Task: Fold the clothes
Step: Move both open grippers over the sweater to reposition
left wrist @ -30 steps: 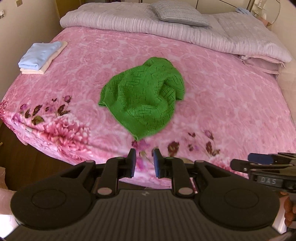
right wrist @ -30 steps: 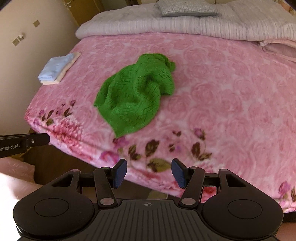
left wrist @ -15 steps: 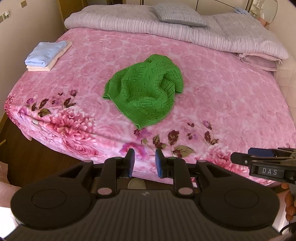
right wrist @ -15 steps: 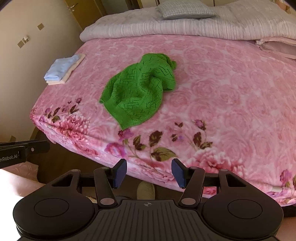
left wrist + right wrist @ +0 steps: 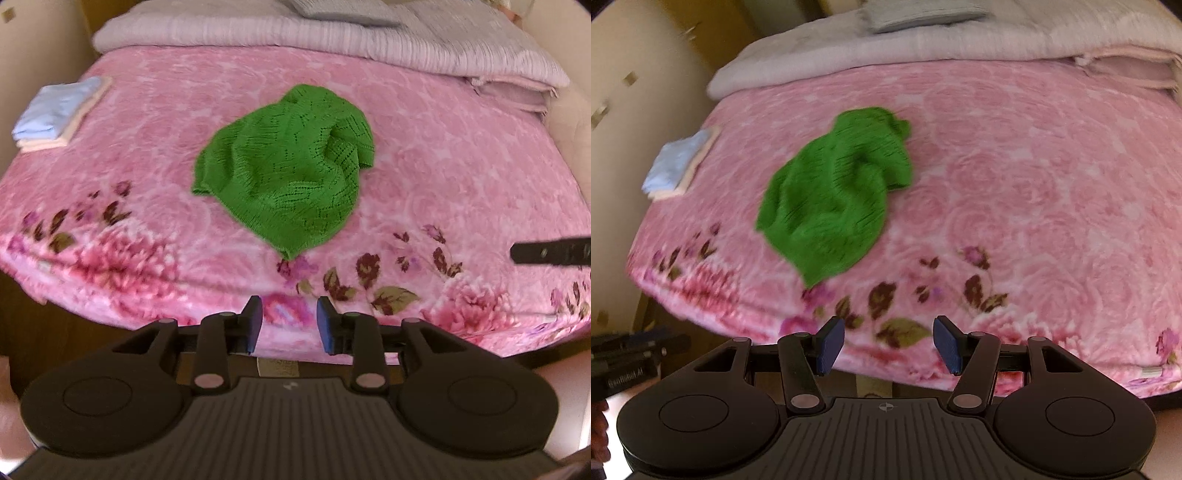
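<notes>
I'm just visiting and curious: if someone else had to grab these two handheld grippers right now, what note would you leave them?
Left gripper: open, empty, short of the bed edge.
Right gripper: open wider, empty, also off the bed.
Green knit garment: crumpled in a heap mid-bed on the pink blanket, untouched.
Folded stack: at the bed's left edge.
Left to do: spread the green garment flat, fold it.

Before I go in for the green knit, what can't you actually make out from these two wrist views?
- Green knit: crumpled in both views, so sleeves, collar and garment type are hidden in its own folds; motion blur smears it in the right wrist view.
- Folded stack: near the frame edge and blurred; piece count unclear.
- Right gripper in the left wrist view: cut off by the frame edge.
</notes>
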